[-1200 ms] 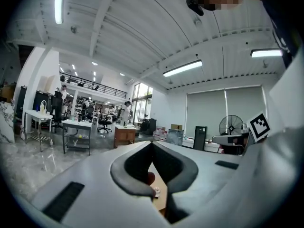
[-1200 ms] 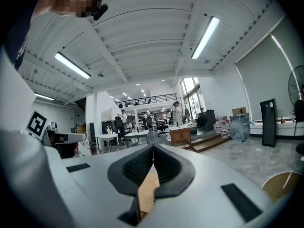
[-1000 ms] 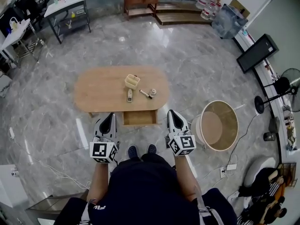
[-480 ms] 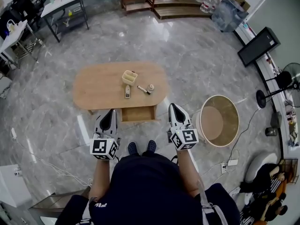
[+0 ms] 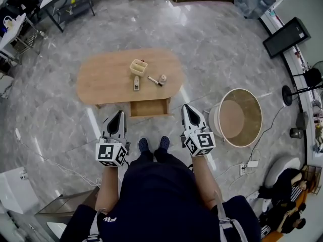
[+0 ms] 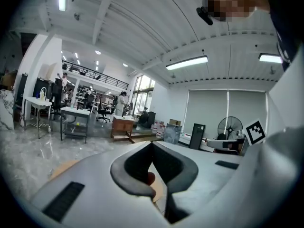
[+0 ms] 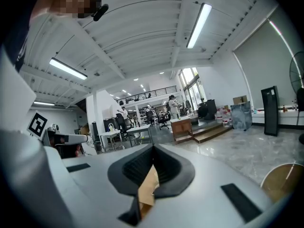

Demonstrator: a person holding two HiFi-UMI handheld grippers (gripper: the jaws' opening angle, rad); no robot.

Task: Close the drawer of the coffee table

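Observation:
The oval wooden coffee table stands on the marble floor ahead of me. Its drawer juts out open from the near side, and I cannot see anything inside it. My left gripper is held above the floor to the drawer's left, apart from it, jaws shut and empty. My right gripper hangs to the drawer's right, also shut and empty. In the left gripper view the left gripper shows only a slit of wood between its pads; the right gripper shows the same in its own view.
On the tabletop sit a cream box, a white remote, a pen and a small round thing. A round wooden tub stands right of my right gripper. A cable runs over the floor at left; my shoes are below the drawer.
The table and drawer have slid upward in the head view, and the grippers sit a little lower. The drawer stays open and both grippers stay shut.

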